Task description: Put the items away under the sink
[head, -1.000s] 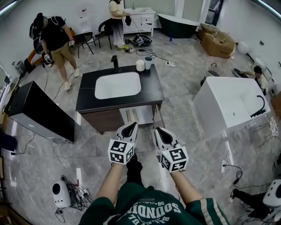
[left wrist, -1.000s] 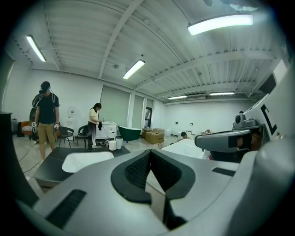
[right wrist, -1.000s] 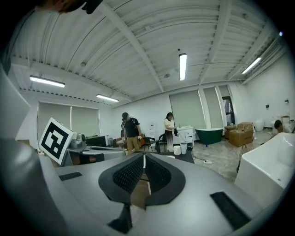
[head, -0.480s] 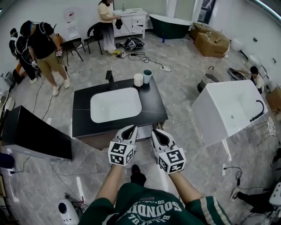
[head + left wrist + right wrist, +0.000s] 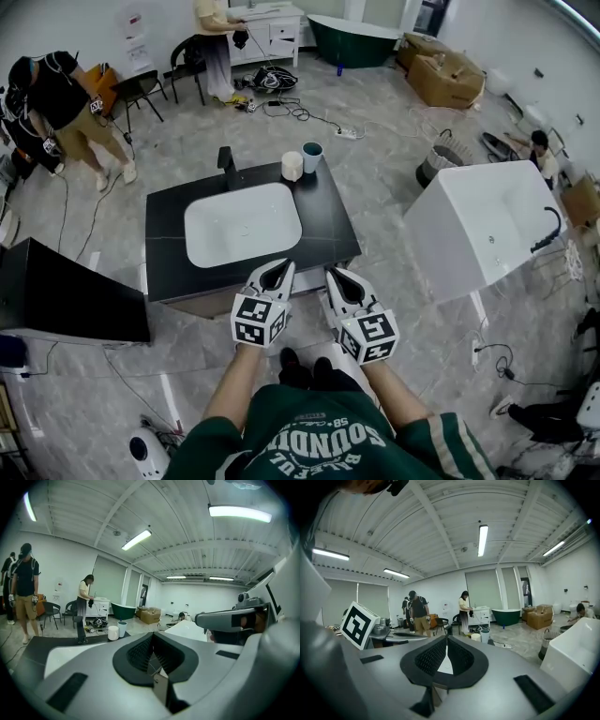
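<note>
A black-topped vanity with a white sink basin and a black faucet stands just ahead of me. At its back edge, right of the faucet, a white cup and a teal cup stand side by side. The same white cup and teal cup show in the left gripper view. My left gripper and right gripper hover side by side over the counter's front edge. Both are shut with nothing in them. The cabinet under the sink is hidden by the countertop.
A white bathtub stands close on the right and a black box on the left. People stand at the back left. Cables lie on the floor behind the vanity. A small white device sits at lower left.
I have moved closer to the vanity. The open cabinet front seen below the counter has slipped out of sight under the countertop. Both grippers stay shut and side by side.
</note>
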A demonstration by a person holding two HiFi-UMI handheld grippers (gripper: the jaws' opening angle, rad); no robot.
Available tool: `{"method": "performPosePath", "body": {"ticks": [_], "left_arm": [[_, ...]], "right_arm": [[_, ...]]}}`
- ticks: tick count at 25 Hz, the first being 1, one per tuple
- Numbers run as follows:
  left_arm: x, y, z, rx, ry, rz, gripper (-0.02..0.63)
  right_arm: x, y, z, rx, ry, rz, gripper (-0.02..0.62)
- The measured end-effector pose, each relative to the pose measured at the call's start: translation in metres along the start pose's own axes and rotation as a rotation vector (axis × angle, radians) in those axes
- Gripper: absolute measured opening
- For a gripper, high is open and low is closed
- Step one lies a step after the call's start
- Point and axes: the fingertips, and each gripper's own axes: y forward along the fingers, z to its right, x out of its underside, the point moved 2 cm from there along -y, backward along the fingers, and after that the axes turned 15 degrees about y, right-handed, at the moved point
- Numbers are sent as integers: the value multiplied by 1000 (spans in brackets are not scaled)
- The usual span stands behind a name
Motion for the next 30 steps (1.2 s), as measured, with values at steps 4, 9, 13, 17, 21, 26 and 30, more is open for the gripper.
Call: {"method": "performPosePath", "body": {"ticks": [4, 9, 13, 17, 21, 26, 30], "left_arm": [[-7, -1, -16, -28, 7, 10, 12], [-18, 9, -30, -28, 41, 25, 12], [-20, 32, -37, -24, 44, 25, 12], [-20, 70, -47, -20, 58, 19, 14], [-23, 114, -62, -14, 68, 11, 21], [-26, 171, -91, -20, 59, 1, 92], [-28, 216, -118, -45, 75, -2, 151]], "right_arm": [[-5, 13, -5, -20, 6, 6, 43], [-17, 22, -4, -18, -7, 36, 43], [-25, 29, 14, 4, 5, 56, 43], [-36, 45, 40, 21, 16, 72, 43], [-48, 72, 71, 31, 29, 65, 43], [-62, 112, 106, 28, 40, 38, 43], [-72, 145, 131, 29, 30, 10, 43]]}}
